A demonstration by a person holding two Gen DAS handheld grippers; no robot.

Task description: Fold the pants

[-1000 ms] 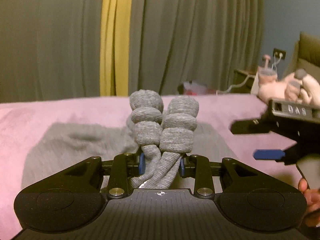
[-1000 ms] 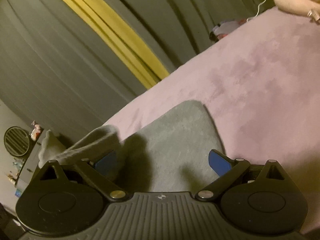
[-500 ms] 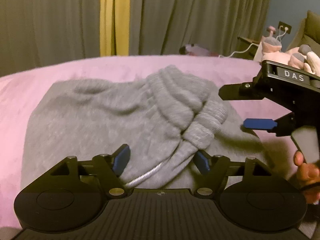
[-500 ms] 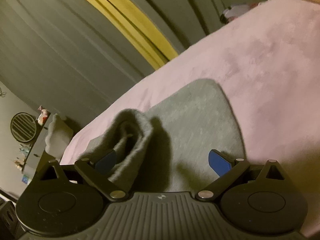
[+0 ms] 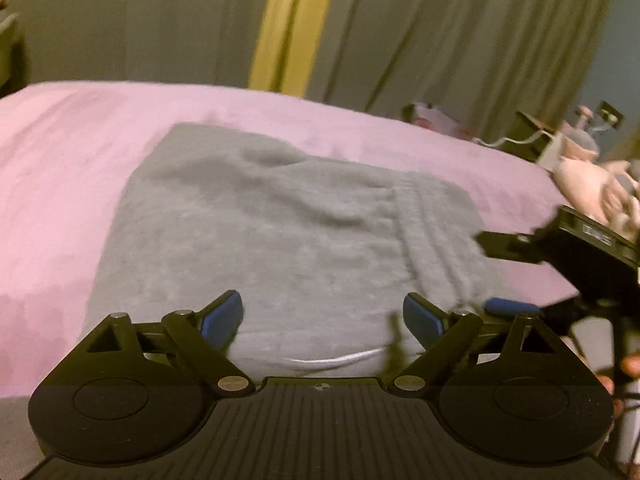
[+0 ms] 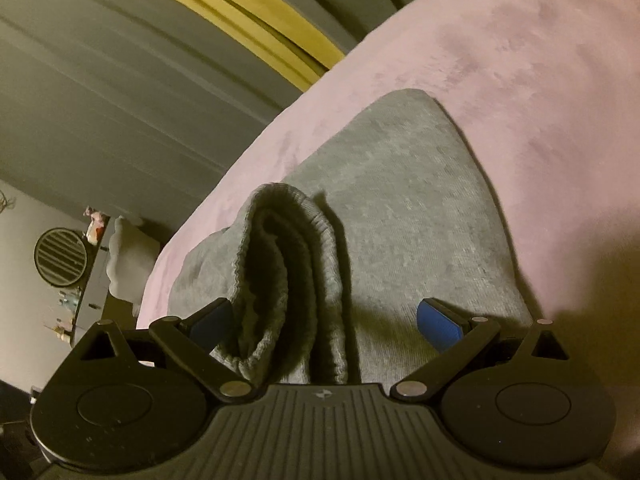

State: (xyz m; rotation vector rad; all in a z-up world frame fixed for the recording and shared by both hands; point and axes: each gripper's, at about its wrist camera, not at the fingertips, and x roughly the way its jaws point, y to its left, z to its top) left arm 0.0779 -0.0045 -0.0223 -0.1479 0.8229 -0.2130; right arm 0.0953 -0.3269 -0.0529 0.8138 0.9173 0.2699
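- Lying folded on the bed (image 5: 60,152), the pants (image 5: 280,232) stretch ahead of both grippers.
- Left gripper (image 5: 322,316) has just spread its fingers wide, gripping nothing.
- Right gripper (image 6: 326,320) gapes too; the ribbed cuffs (image 6: 280,272) bunch loosely nearer its left finger.

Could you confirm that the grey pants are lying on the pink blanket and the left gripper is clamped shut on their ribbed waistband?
Not quite: the left gripper has just been opening and grips nothing, as the left wrist view shows. The grey pants do lie on the pink blanket.

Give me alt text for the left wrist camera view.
Grey pants lie folded on a pink blanket, with the open left gripper just above them. The right gripper reaches in from the right.
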